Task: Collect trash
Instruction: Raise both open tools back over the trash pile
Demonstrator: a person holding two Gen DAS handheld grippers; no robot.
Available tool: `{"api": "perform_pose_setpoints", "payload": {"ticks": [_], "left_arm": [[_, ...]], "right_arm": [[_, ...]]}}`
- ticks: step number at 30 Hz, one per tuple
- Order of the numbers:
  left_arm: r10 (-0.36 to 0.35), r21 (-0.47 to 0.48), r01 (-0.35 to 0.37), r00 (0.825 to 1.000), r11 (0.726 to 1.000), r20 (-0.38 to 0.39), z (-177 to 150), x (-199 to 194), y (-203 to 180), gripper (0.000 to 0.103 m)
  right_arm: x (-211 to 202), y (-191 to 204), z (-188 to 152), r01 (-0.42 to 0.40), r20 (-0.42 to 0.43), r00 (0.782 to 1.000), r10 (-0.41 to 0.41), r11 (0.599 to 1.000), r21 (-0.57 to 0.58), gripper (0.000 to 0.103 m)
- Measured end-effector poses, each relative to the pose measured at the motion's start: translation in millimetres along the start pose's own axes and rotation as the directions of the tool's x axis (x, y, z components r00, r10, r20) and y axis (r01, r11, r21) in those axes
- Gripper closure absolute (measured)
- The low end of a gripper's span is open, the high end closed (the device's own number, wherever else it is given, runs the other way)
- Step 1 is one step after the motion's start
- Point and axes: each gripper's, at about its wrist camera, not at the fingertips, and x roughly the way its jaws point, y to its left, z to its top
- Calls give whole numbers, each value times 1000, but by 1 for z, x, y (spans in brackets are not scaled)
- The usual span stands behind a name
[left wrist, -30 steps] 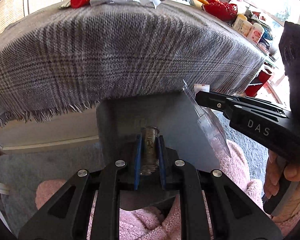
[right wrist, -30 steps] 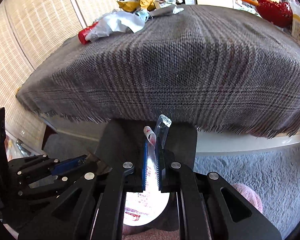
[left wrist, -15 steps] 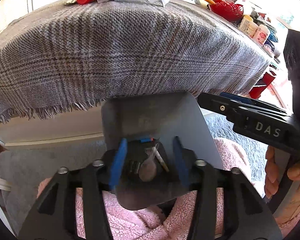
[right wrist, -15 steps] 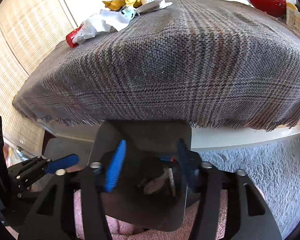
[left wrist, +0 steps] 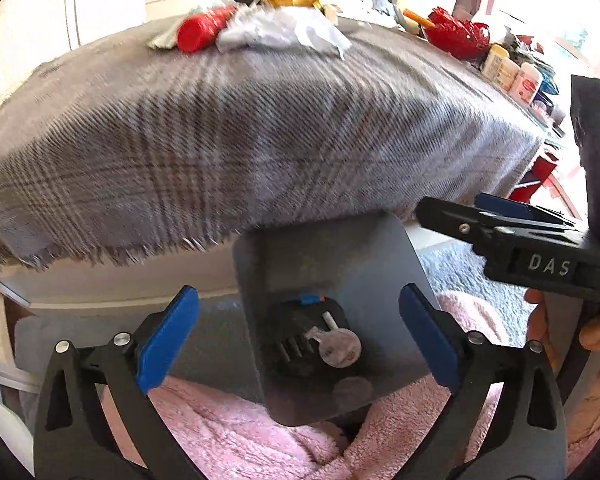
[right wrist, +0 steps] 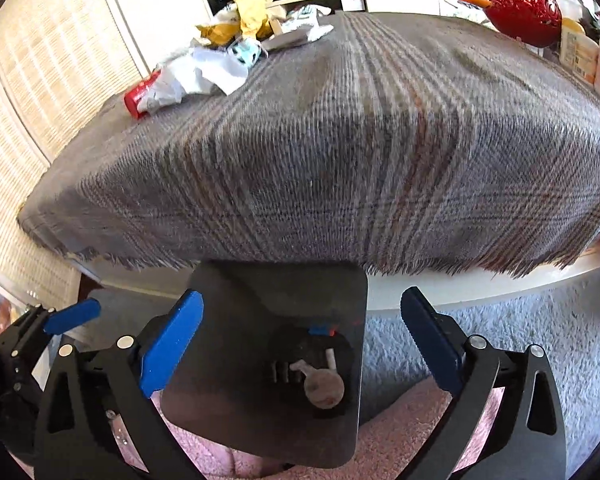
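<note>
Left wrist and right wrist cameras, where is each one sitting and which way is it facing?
Left wrist view: on the left gripper, open, facing the plaid blanket over the grey bin; the right gripper and a hand show at right.
Right wrist view: on the right gripper, open, facing the same blanket over the bin; the left gripper shows at lower left.
Shared: blanket, bin, red can, crumpled white paper, red bowl.

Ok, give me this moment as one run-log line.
left gripper: open | right gripper: open | bin: holds scraps | trash pile: on blanket
</note>
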Motion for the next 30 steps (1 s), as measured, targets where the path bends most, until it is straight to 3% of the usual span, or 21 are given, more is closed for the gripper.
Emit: {"api": "perform_pose_setpoints", "payload": {"ticks": [7, 14, 21, 30], "left_arm": [[35, -22, -34, 999, 999, 40, 16, -16, 25, 8], [97, -37, -94, 990, 995, 98, 42, -34, 52, 8], [157, -81, -147, 977, 986, 142, 74, -44, 84, 8], [138, -82, -128, 980, 988, 141, 101, -30, 95, 8]], "right_arm": [[-18, -4, 30, -1, 78, 997, -2, 999, 34, 3], [-26, 19, 68, -31, 142, 989, 33, 999, -19, 3], [-19, 40, 98, -67, 164, 984, 77, 996, -63, 3], [5, 52, 124, -92, 133, 986, 102, 993, -79, 4]]}}
